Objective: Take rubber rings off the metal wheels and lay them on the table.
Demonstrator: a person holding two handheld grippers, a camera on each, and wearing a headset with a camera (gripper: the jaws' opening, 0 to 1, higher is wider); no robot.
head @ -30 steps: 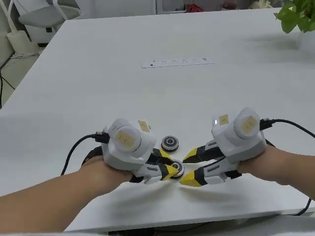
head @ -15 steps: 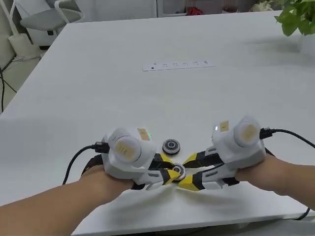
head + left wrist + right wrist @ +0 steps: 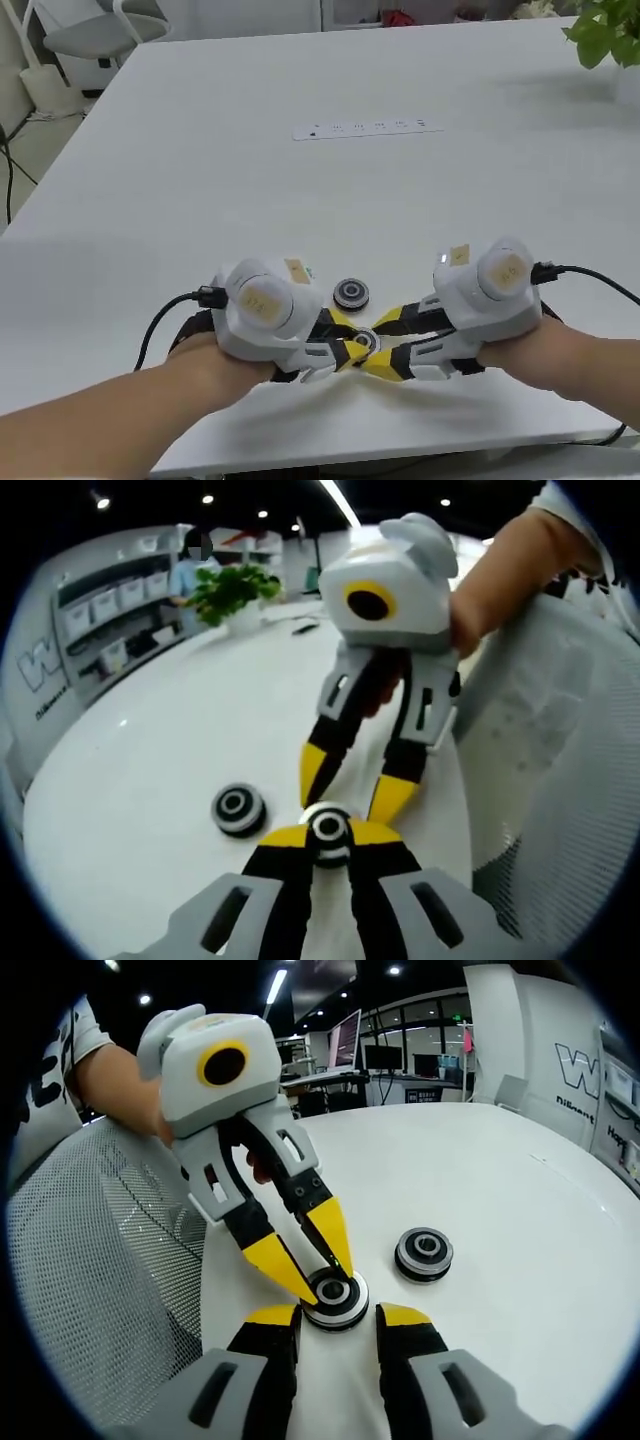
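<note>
Left hand pose: the left hand [image 3: 200, 368] is wrapped round the back of the left gripper [image 3: 346, 338]. The forearm is brought in from the near left and the jaws are pointed right.
Right hand pose: the right hand [image 3: 540, 350] is closed round the body of the right gripper [image 3: 382, 346] from the near right. Its jaws are aimed left, so the two sets of yellow tips are set nose to nose.
Left claw: clamped on the held wheel [image 3: 328, 829], which is pinched at its edge between the two yellow tips.
Right claw: spread apart. In the right gripper view its tips are seen on either side of the held wheel, just beside it; contact cannot be made out.
Held wheel: found between the two grippers, close to the near edge of the table [image 3: 250, 170]. Whether it is resting on the surface or raised just off it cannot be told.
Second wheel [image 3: 351, 293]: laid flat on the table just beyond the jaws and apart from both grippers. A dark outer band is seen round a metal hub.
Hidden: in the head view the held wheel is largely covered by the jaw tips, and the fingers are tucked under the gripper bodies.
Cut off: both forearms are cropped by the near frame edge, and the plant [image 3: 604, 32] by the far right corner.
Far middle: a power strip [image 3: 367, 129] is laid across the table.
</note>
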